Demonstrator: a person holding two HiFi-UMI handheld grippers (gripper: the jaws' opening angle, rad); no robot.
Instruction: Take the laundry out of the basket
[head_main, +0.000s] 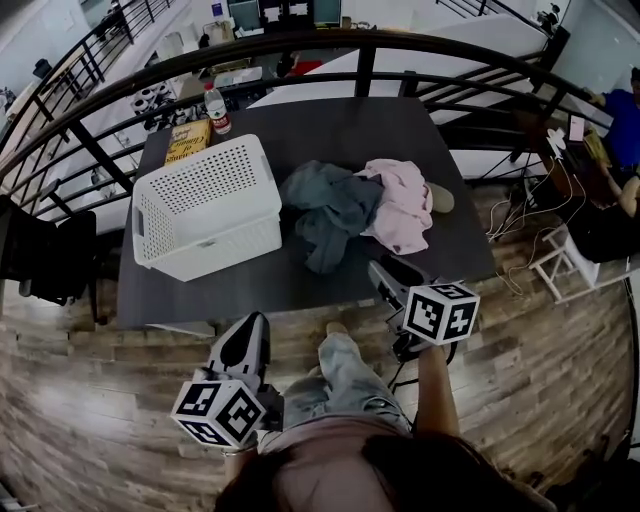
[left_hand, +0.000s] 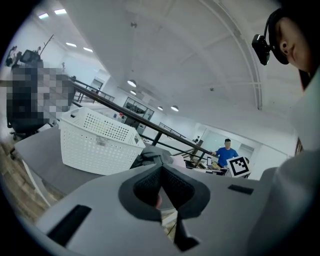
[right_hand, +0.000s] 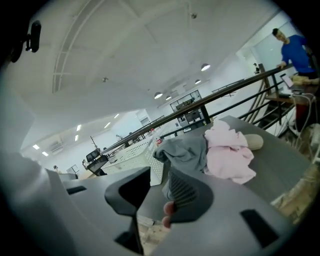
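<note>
Head view: grey garment (head_main: 325, 205) and pink garment (head_main: 400, 205) lie heaped on the table (head_main: 300, 285) beside the seemingly overturned, emptied basket (head_main: 205, 200), so left gripper (head_main: 257, 323), jaws together, and right gripper (head_main: 379, 269), jaws apart, hang empty near the table's edge

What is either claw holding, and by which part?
Nothing. The left claw is shut and empty; the right claw is open and empty. The clothes lie on the table.
</note>
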